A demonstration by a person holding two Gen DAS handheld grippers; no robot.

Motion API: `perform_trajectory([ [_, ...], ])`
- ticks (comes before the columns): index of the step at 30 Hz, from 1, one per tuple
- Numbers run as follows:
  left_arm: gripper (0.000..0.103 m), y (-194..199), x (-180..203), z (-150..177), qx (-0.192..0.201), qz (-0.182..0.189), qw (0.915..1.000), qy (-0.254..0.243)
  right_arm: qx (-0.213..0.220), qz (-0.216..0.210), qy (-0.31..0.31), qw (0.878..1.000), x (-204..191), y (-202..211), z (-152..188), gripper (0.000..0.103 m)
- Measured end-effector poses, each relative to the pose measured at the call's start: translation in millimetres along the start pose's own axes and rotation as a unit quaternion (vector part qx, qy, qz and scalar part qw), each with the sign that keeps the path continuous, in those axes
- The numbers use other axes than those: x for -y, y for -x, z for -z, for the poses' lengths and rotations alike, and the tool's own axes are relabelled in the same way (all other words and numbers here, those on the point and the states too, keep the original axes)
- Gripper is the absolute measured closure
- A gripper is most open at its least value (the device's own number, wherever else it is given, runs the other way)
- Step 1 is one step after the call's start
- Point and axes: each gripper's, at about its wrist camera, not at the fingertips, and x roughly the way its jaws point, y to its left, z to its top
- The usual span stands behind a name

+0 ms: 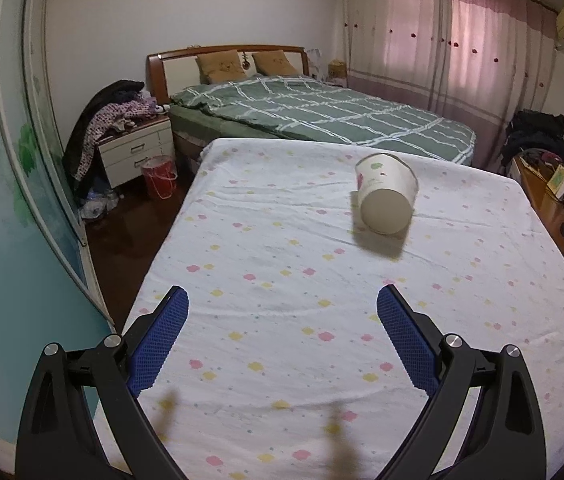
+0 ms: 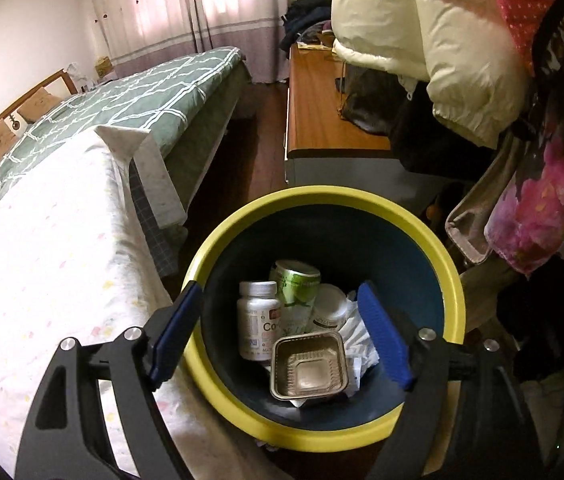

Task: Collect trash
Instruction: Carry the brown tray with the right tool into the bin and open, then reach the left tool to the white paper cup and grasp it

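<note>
A white paper cup (image 1: 387, 196) with a flower print lies on its side on the dotted white sheet (image 1: 266, 248), its base turned toward me. My left gripper (image 1: 282, 294) hovers open over the sheet, short of the cup and to its left, with nothing between its blue pads. My right gripper (image 2: 280, 286) hangs open and empty above a dark bin with a yellow rim (image 2: 453, 280). Inside the bin lie a foil tray (image 2: 307, 364), a white pill bottle (image 2: 256, 320), a green can (image 2: 297, 288), a white jar (image 2: 329, 304) and crumpled paper (image 2: 357, 340).
A bed with a green checked cover (image 1: 321, 116) stands beyond the sheet. A nightstand (image 1: 138, 152) piled with clothes and a red bucket (image 1: 160, 178) sit at the left. A wooden cabinet (image 2: 317, 112) and hanging coats (image 2: 461, 40) crowd the bin's far side.
</note>
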Motion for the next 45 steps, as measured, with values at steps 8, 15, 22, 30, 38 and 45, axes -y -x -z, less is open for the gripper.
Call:
perform_trajectory([
  [8, 0.009, 8.3, 18.2, -28.3, -0.01, 0.023, 0.9994, -0.025, 0.009, -0.014, 0.019, 1.0, -8.5, 5.7, 1.3, 0.023],
  [15, 0.009, -20.1, 57.8, -60.5, -0.028, 0.048, 0.9956, -0.075, 0.004, -0.03, 0.017, 0.999, -8.7, 4.7, 1.1, 0.023],
  [22, 0.009, -79.6, 106.2, -89.1, -0.053, 0.034, 0.9869, -0.149, -0.005, -0.038, 0.016, 0.999, -10.2, 1.7, 0.7, 0.023],
  [30, 0.009, -146.4, 125.8, -112.9, -0.11, 0.025, 0.9797, -0.166, -0.016, -0.046, 0.014, 0.999, -10.8, -3.9, -0.1, 0.023],
  [38, 0.009, -179.4, 136.1, -118.9, -0.137, 0.018, 0.9741, -0.179, -0.021, -0.054, 0.014, 0.998, -13.5, -6.2, -0.5, 0.023],
  [45, 0.031, -185.4, 137.3, -119.5, -0.15, 0.037, 0.9725, -0.174, -0.019, -0.059, 0.014, 0.998, -15.8, -4.7, 0.5, 0.023],
])
